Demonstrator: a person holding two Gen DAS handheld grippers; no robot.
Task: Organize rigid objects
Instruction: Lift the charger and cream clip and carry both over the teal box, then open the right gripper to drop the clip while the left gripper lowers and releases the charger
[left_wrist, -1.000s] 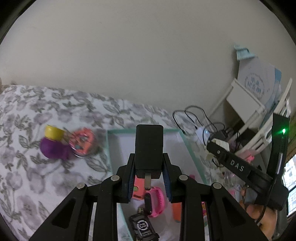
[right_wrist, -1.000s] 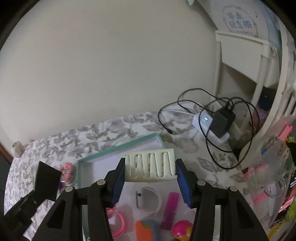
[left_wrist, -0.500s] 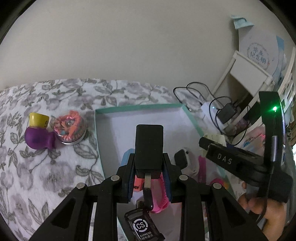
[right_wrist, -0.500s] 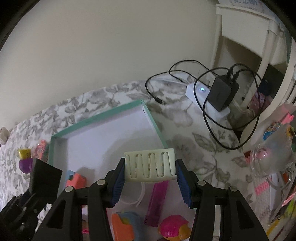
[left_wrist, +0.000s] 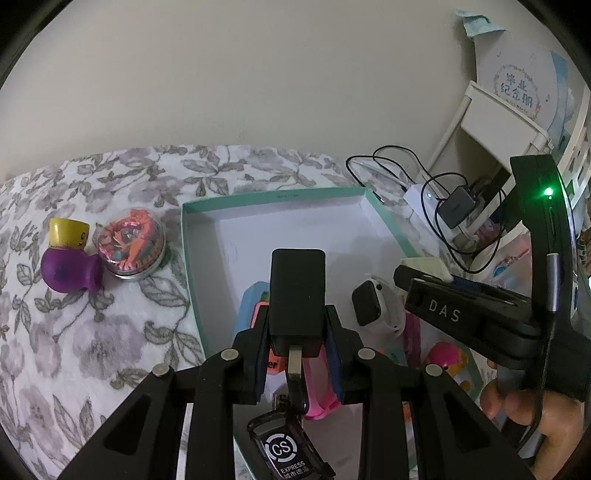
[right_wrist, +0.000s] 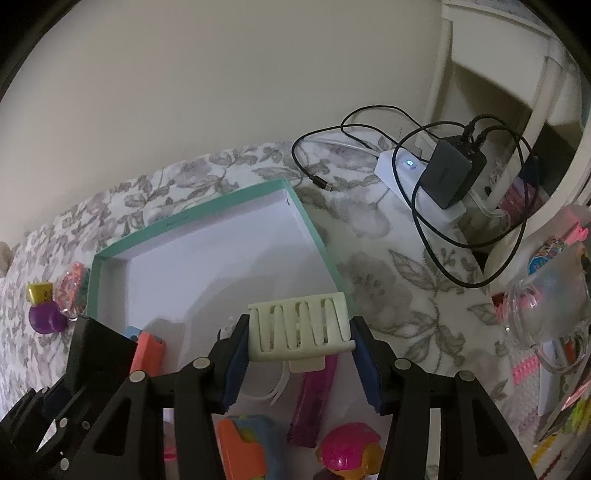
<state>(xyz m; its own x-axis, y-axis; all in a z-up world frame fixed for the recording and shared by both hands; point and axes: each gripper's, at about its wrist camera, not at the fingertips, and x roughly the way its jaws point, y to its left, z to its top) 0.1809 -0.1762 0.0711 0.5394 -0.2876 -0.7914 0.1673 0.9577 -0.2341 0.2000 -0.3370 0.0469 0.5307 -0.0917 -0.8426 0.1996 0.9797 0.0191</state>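
My left gripper (left_wrist: 297, 326) is shut on a black charger plug (left_wrist: 297, 291) and holds it above the teal-rimmed white box (left_wrist: 273, 197). My right gripper (right_wrist: 299, 345) is shut on a cream slotted plastic clip (right_wrist: 299, 326) over the same box (right_wrist: 192, 218), near its right side. In the box lie a white smartwatch (left_wrist: 373, 308), a pink band (left_wrist: 321, 391), an orange piece (right_wrist: 147, 354), a magenta bar (right_wrist: 314, 398) and a pink ball toy (right_wrist: 349, 448). The left gripper and its plug show at the left of the right wrist view (right_wrist: 99, 350).
A purple toy with a yellow cap (left_wrist: 68, 260) and a round tin with an orange print (left_wrist: 131, 245) lie on the floral cloth left of the box. A white power strip with a black adapter and cables (right_wrist: 443, 173) sits at the right, by a white shelf (left_wrist: 502, 122) and a glass jar (right_wrist: 546, 306).
Both grippers have moved forward and lower over the box while keeping their grip. The box and its contents appear larger and closer in both views.
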